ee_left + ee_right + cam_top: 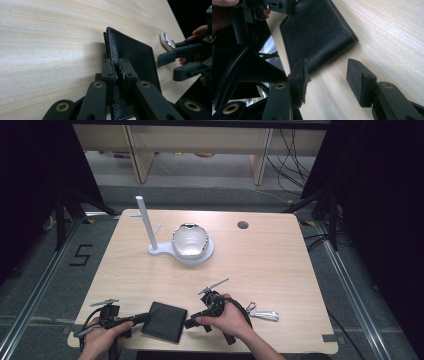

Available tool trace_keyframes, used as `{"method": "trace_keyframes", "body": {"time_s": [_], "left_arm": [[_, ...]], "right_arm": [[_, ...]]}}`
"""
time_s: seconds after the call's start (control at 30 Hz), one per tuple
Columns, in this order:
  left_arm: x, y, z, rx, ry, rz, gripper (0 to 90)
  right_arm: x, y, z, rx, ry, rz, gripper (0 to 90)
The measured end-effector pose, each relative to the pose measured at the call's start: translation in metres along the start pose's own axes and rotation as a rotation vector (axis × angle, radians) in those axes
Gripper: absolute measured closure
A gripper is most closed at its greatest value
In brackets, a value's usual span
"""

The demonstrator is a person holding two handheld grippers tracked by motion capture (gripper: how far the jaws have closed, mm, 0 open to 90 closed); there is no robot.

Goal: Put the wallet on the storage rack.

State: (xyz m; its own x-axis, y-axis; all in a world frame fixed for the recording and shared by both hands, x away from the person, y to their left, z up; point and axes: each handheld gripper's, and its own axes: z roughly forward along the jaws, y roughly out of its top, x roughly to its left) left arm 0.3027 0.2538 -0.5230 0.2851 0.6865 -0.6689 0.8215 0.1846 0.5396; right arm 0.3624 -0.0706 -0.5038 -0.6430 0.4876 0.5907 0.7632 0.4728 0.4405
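A black leather wallet (164, 321) lies folded at the near edge of the table, in the middle. My left gripper (143, 319) comes in from the left and is shut on the wallet's edge; in the left gripper view the jaws pinch the leather (117, 72) of the wallet (135, 53). Just right of the wallet, my right gripper (190, 323) is open. In the right gripper view its jaws (327, 75) stand apart over bare wood, and the wallet (317, 32) lies just beyond the left jaw, not between them.
A silver clip with a grey strap (263, 314) lies right of my right hand. At the back stands a white pole stand (150, 237) whose dish holds a shiny silver shell-shaped object (190, 240). There is a cable hole (243, 225) at the far right.
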Motion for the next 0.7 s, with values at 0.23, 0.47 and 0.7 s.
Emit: {"method": "trace_keyframes", "body": {"time_s": [0.23,0.47,0.7], "left_arm": [[0.003,-0.003,0.002,-0.007,-0.058,-0.038,83.7],[0.002,-0.003,0.002,-0.005,-0.046,-0.034,83.7],[0.003,-0.006,0.003,-0.003,-0.034,-0.034,83.6]], "right_arm": [[-0.005,-0.002,0.007,-0.004,0.04,0.045,51.2],[-0.007,0.0,0.009,-0.001,0.089,0.126,50.9],[-0.007,-0.001,0.011,-0.026,0.075,0.094,52.0]]}}
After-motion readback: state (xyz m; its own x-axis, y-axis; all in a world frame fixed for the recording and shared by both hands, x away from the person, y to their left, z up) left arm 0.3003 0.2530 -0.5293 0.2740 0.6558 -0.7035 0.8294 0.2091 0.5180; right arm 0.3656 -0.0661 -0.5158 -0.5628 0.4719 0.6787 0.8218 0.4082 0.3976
